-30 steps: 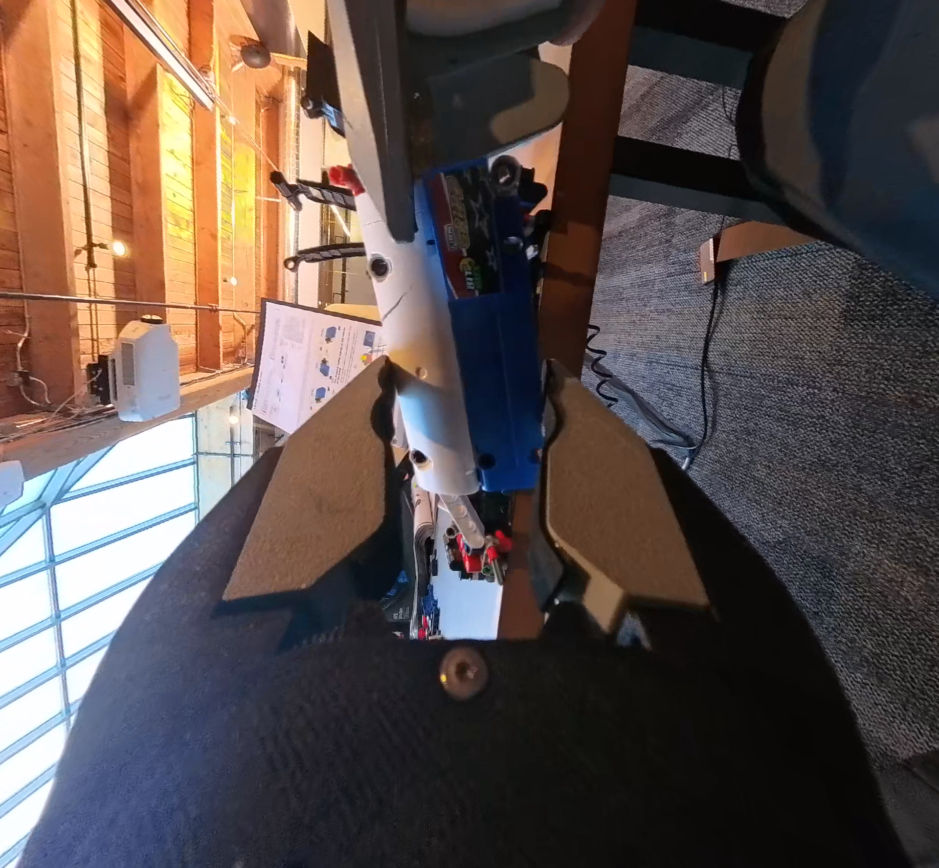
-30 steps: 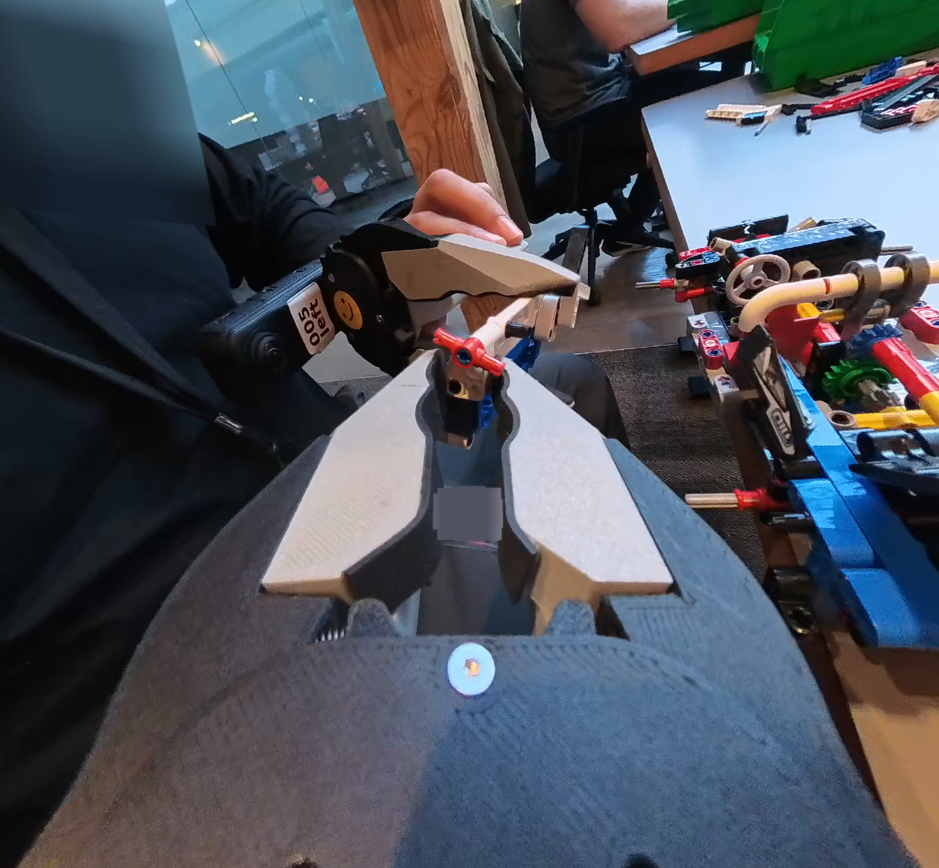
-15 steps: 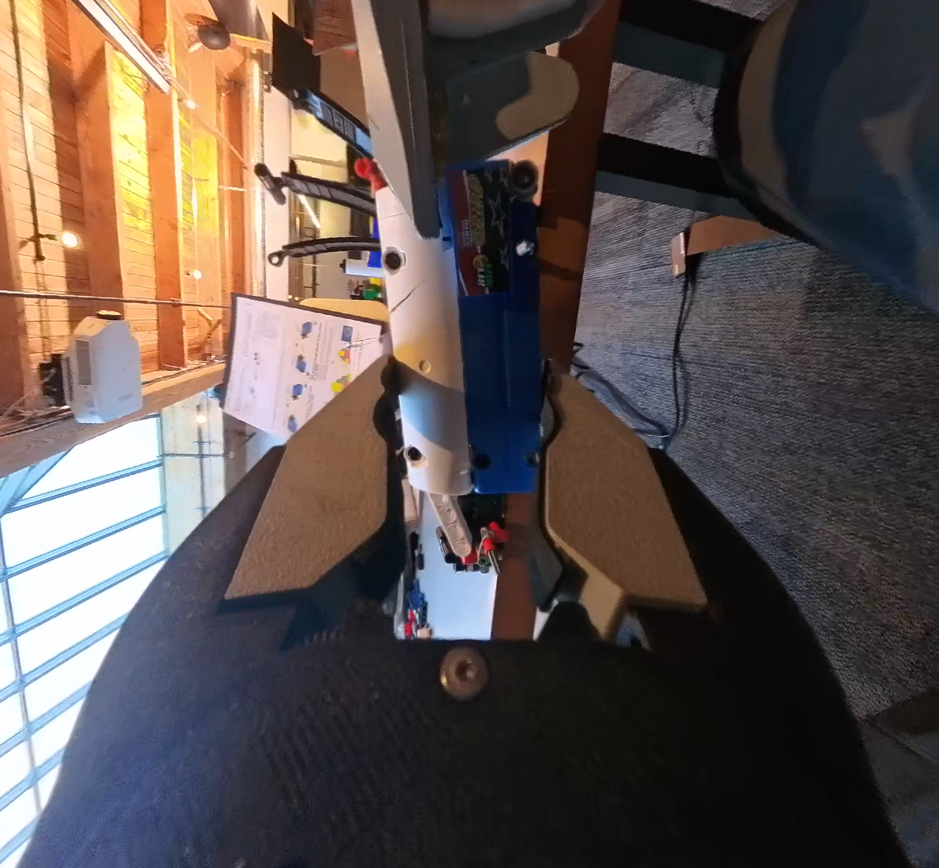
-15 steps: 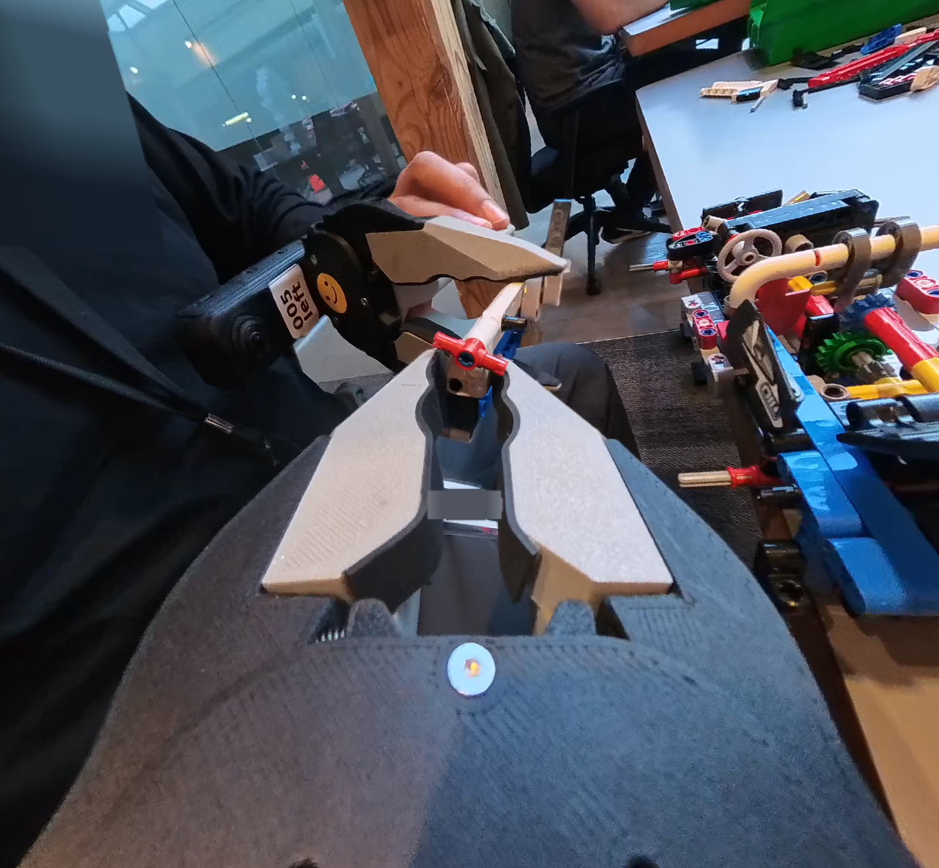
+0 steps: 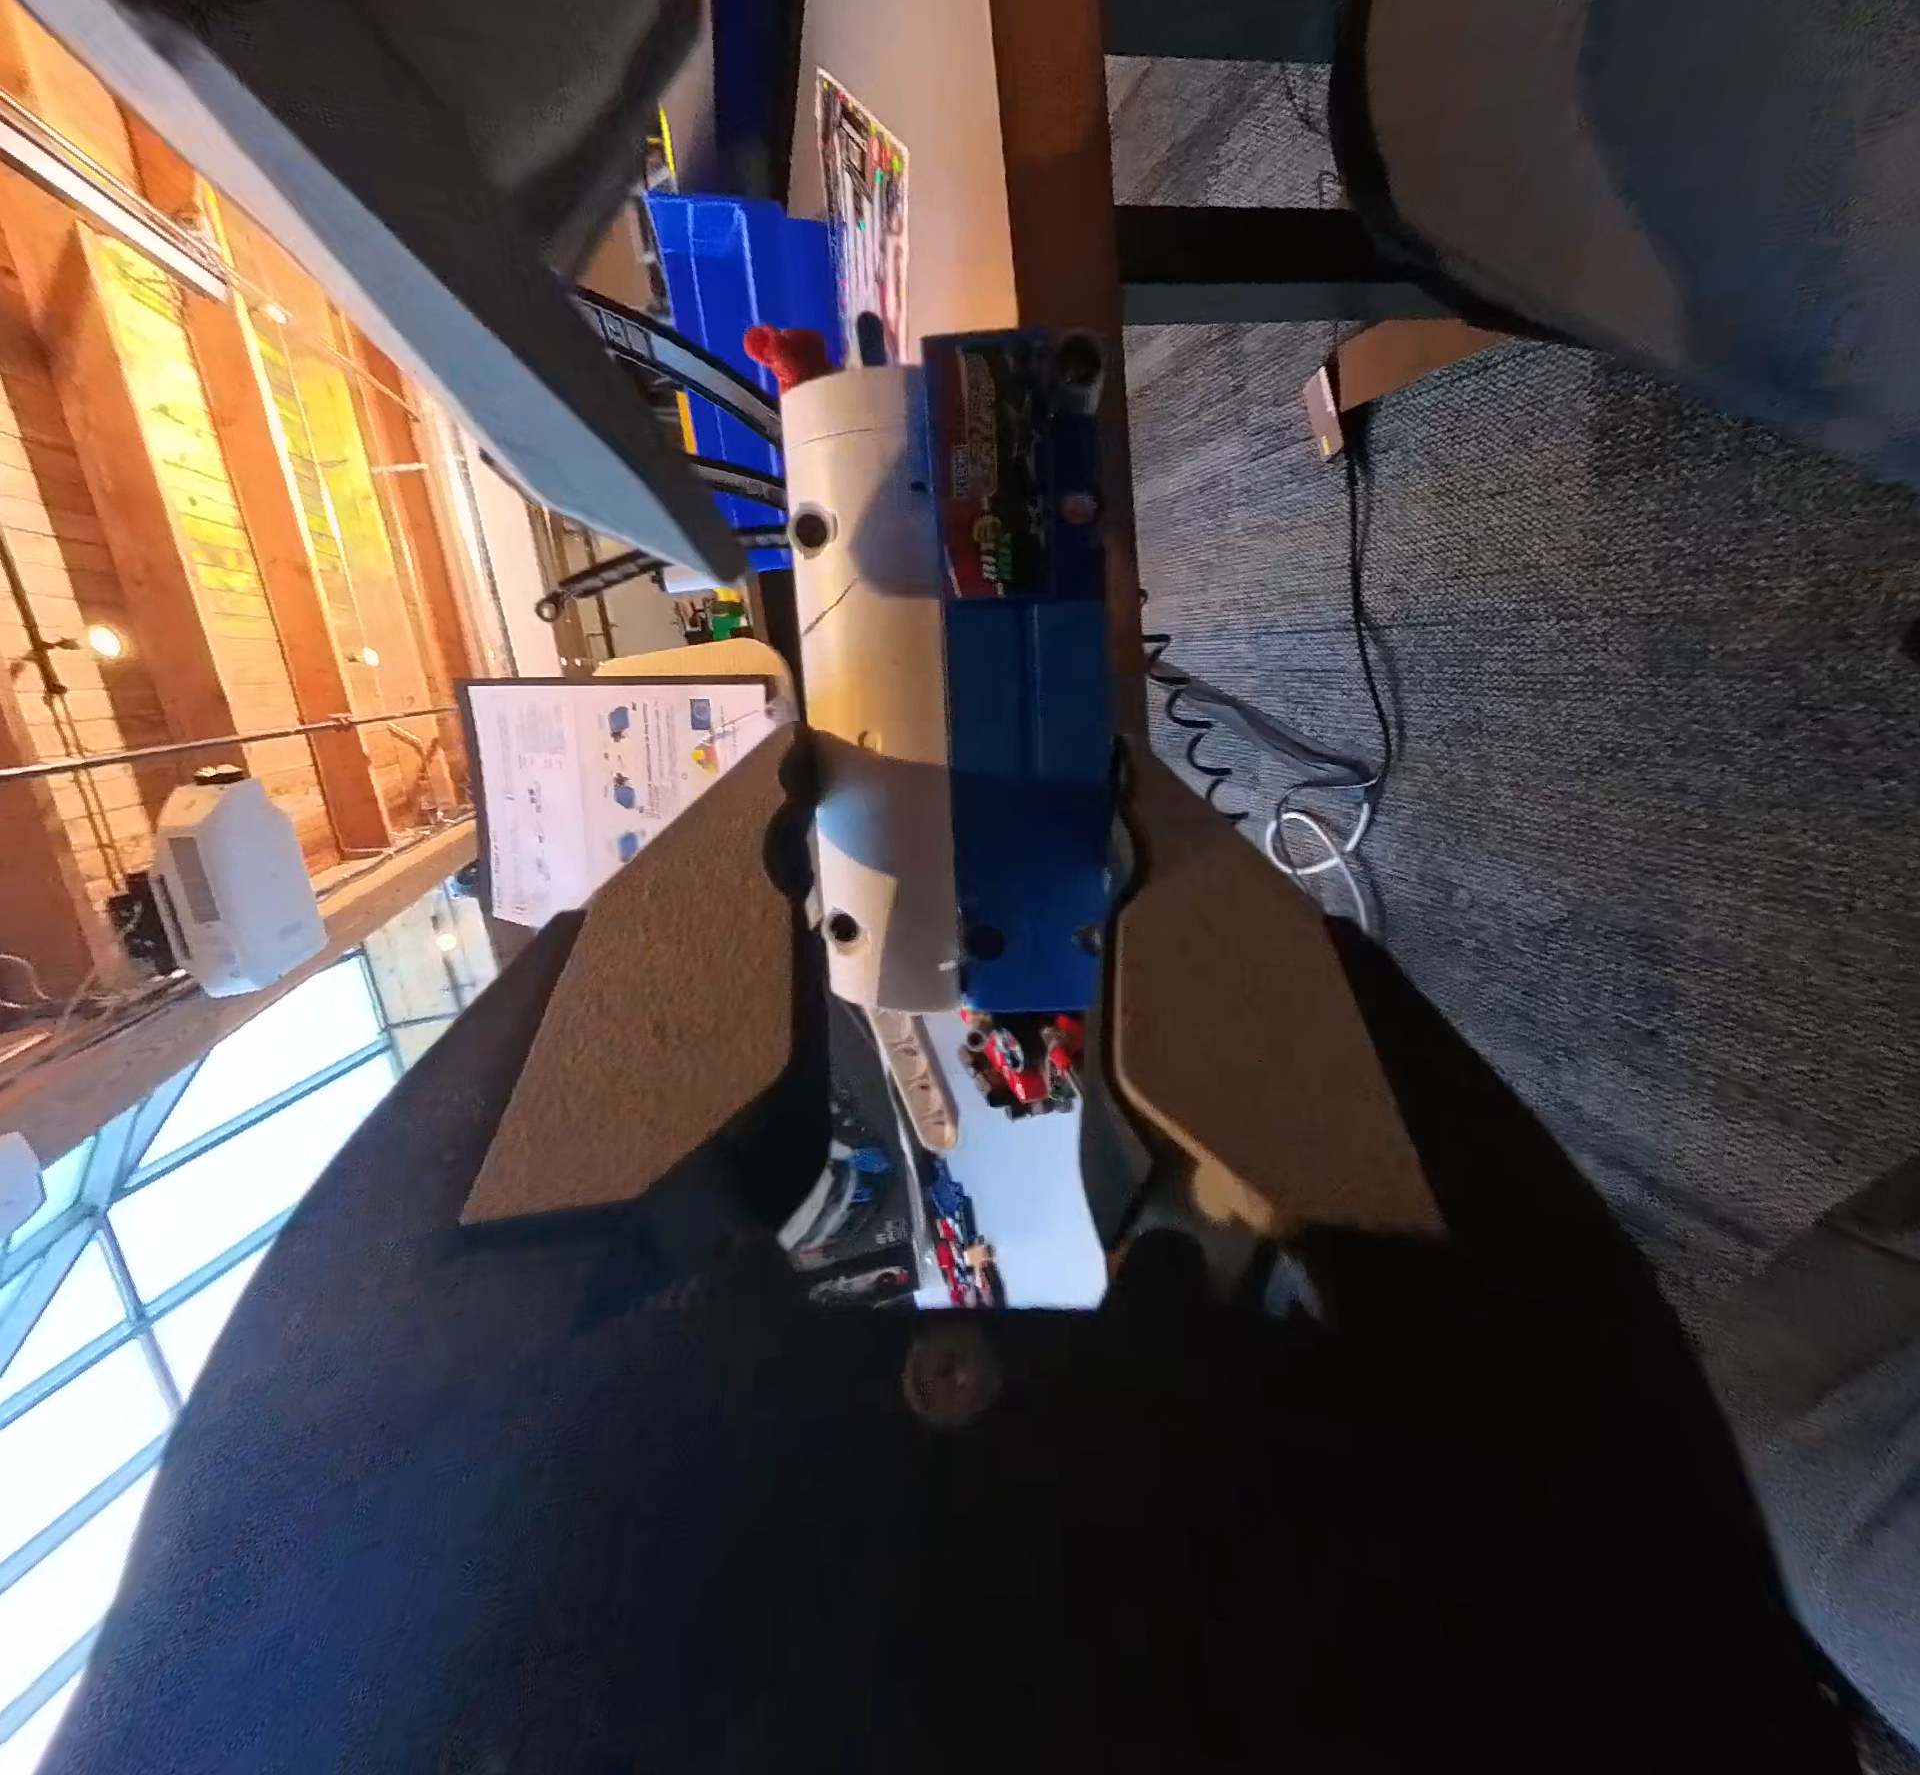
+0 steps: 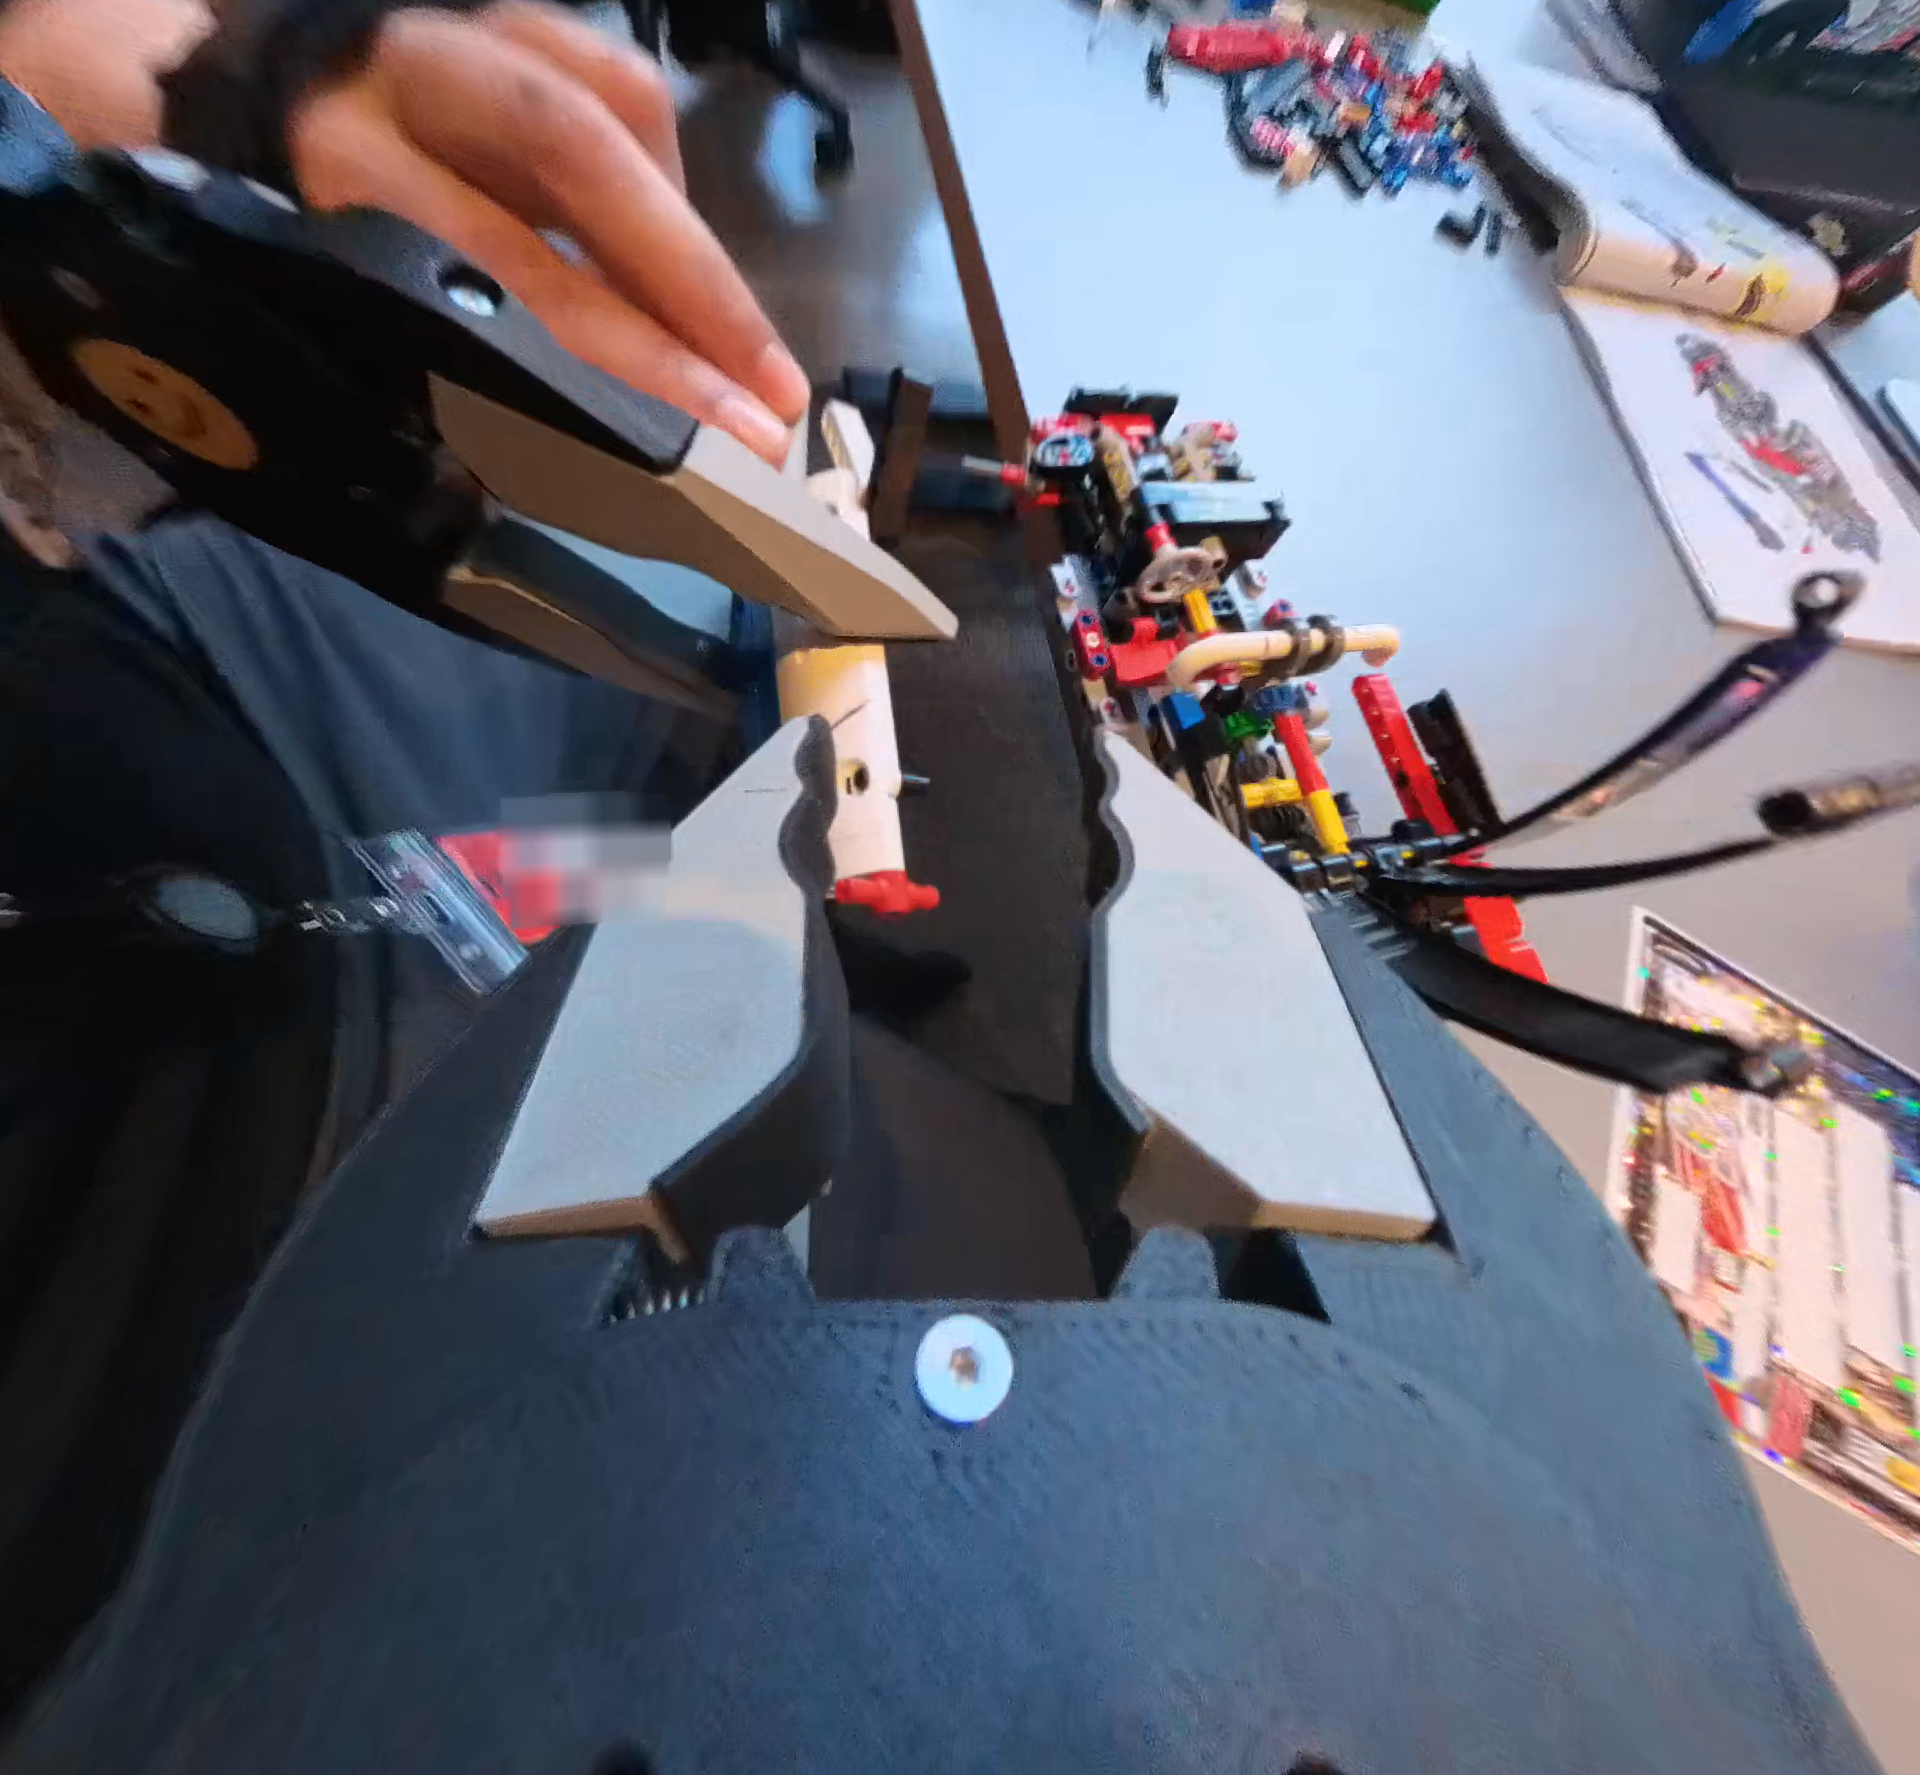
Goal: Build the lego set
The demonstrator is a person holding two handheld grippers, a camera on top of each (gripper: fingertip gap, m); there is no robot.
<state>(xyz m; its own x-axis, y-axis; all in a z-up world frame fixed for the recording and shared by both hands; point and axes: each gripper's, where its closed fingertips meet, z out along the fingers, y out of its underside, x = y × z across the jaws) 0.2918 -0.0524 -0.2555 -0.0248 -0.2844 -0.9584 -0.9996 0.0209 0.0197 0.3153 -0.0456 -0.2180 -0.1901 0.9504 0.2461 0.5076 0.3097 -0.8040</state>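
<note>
The left claw (image 5: 961,780) clamps a white-and-blue lego panel assembly (image 5: 940,686) in mid-air beside the counter (image 6: 1299,354), while the right claw (image 6: 951,790) stands released just beside its red-pinned end, the partly built lego car (image 6: 1226,645) resting on the counter's edge.
</note>
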